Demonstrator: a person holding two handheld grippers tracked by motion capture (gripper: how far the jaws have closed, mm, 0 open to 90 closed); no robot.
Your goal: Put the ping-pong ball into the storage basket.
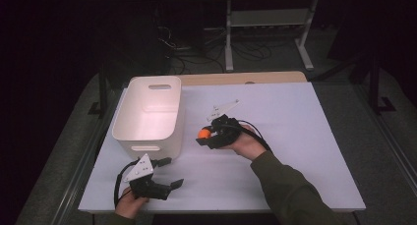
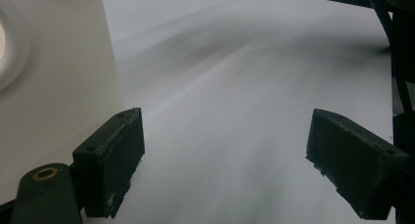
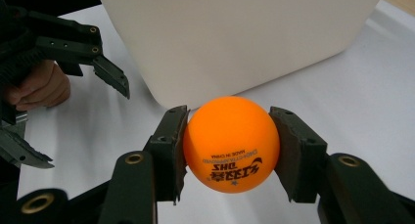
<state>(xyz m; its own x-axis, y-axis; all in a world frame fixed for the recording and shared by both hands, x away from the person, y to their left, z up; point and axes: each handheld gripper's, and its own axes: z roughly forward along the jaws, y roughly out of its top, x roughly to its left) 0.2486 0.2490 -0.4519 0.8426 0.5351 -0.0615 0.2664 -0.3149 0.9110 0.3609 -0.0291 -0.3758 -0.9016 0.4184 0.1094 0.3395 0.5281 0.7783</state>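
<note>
Jaws of the right gripper [image 3: 230, 150] were closed on an orange ball [image 3: 231, 144], one pad on each side at about its widest line; the ball sat between the pads and was lifted off the white surface [image 3: 342, 87]. Printed lettering on the ball faced the gripper's camera and read upside down. A ball has no long axis, so only the print gave it an orientation.

Just beyond the jaws stood the white bin [image 3: 235, 33], its rounded lower corner straight ahead of the ball. Off to the left of the jaws, farther away, the left gripper [image 3: 80, 92] was held in a hand [image 3: 39, 84].

Left gripper's jaws were spread wide with nothing between them, only bare surface; the bin wall stood close on their left side.

High view: right gripper [image 1: 207, 135] with ball [image 1: 204, 133] was beside the bin [image 1: 150, 114], below rim height; left gripper [image 1: 169, 173] was near the bin's near end.

Judgement: the step looked like carrying the ball into the bin. To do it well, keep the grip even and light across the ball's middle, raise it clear of the rim before moving over the opening, and release low inside so it doesn't bounce out.
</note>
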